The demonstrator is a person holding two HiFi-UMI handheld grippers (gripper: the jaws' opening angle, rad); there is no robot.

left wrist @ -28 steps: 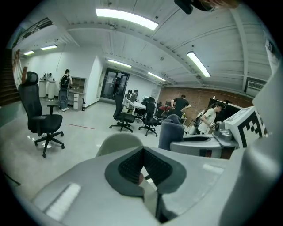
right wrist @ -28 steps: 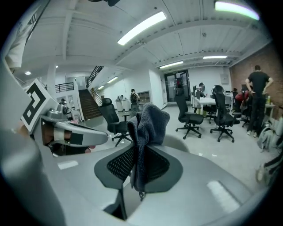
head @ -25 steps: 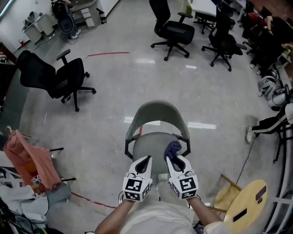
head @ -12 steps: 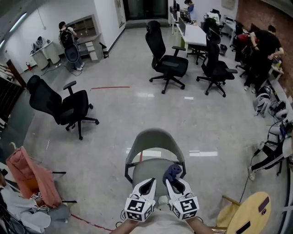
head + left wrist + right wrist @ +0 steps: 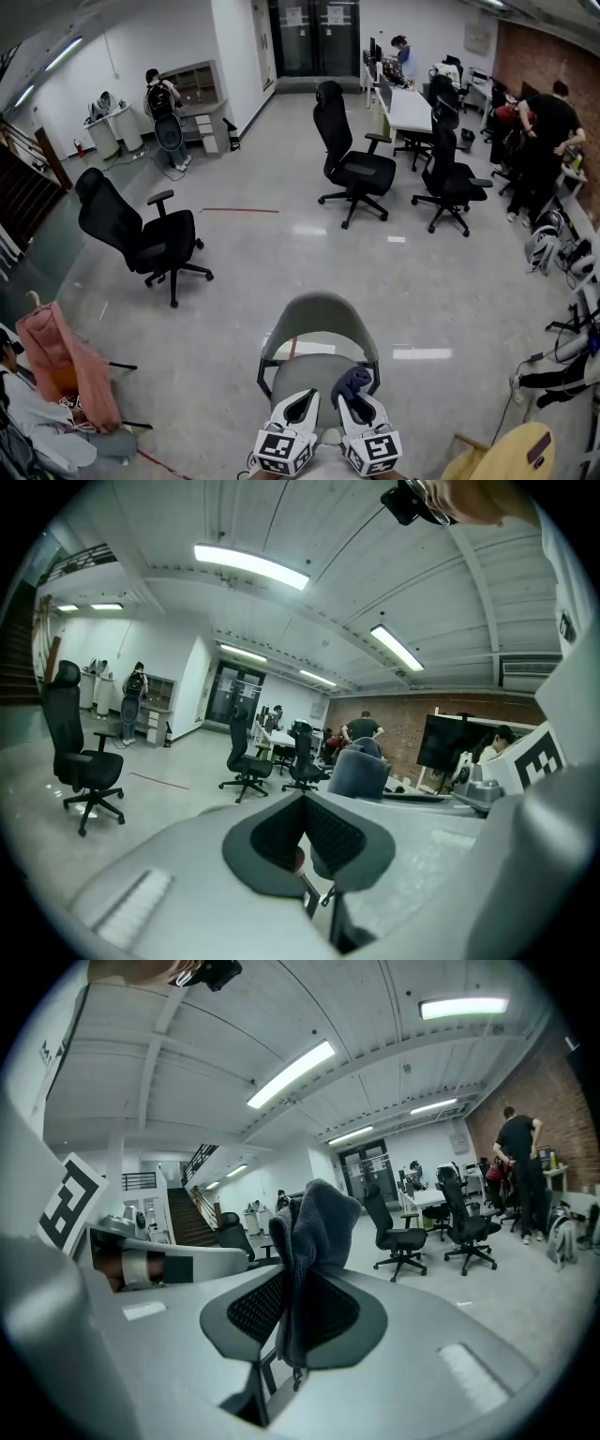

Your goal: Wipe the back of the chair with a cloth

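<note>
Grey chair [image 5: 319, 317] stood at 6 o'clock in the head view, its backrest at 12 o'clock from both grippers. Judged not yet wiped. Left gripper [image 5: 302, 401] was clenched on nothing, presumably idle. Right gripper [image 5: 356, 405] pinched the dark cloth [image 5: 352, 381], with the tuft projecting toward 12 o'clock, free to meet the backrest.

The grey chair's backrest [image 5: 320, 314] rises just ahead of the left gripper [image 5: 303, 397] and the right gripper [image 5: 352, 401] with its cloth [image 5: 352, 382]. Bare floor [image 5: 281, 253] opens beyond, with black office chairs [image 5: 155, 246] well apart.
</note>
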